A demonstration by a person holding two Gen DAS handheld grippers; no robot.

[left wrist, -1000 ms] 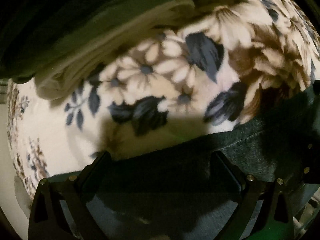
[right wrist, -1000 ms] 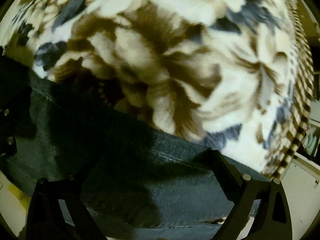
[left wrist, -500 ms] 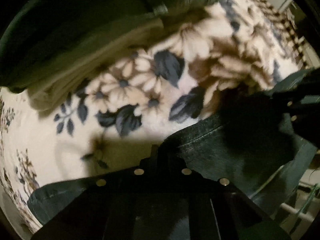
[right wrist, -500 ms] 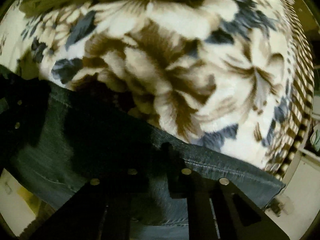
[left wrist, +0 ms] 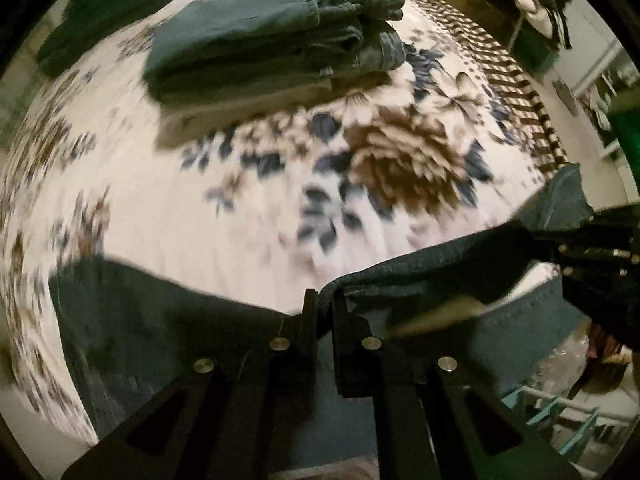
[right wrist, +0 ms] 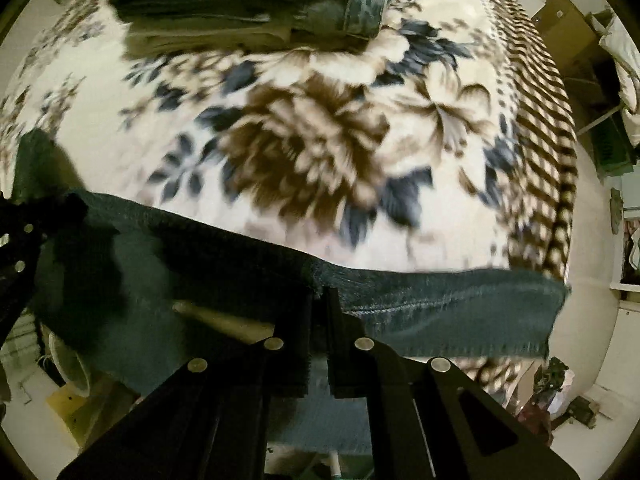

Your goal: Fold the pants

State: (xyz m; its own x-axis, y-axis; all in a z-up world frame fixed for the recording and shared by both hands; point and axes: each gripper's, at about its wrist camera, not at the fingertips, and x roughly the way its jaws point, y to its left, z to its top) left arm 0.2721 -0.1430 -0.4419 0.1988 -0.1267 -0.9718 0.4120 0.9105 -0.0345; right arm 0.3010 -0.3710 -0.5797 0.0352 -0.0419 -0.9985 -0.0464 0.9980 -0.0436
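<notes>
Beyond both grippers, folded clothes (left wrist: 276, 40) sit stacked on the floral blanket (left wrist: 224, 216). Left gripper (left wrist: 325, 300) and right gripper (right wrist: 320, 300) each pinch the dark jeans' (right wrist: 440, 300) edge, stretched between them above the blanket.

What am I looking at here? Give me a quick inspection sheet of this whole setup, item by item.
Surface: a bed under a floral blanket, white with brown and blue flowers and a checked border.
Job's things: dark jeans, one edge lifted off the blanket, stretched between the two grippers.
Clutter: a stack of folded pants at the far side of the blanket.
Grippers: left gripper shut on the jeans edge; right gripper shut on the same edge further along.
Cables: nothing seen.
Surroundings: a cardboard box and a green crate beyond the bed; the rest is too blurred to name.
</notes>
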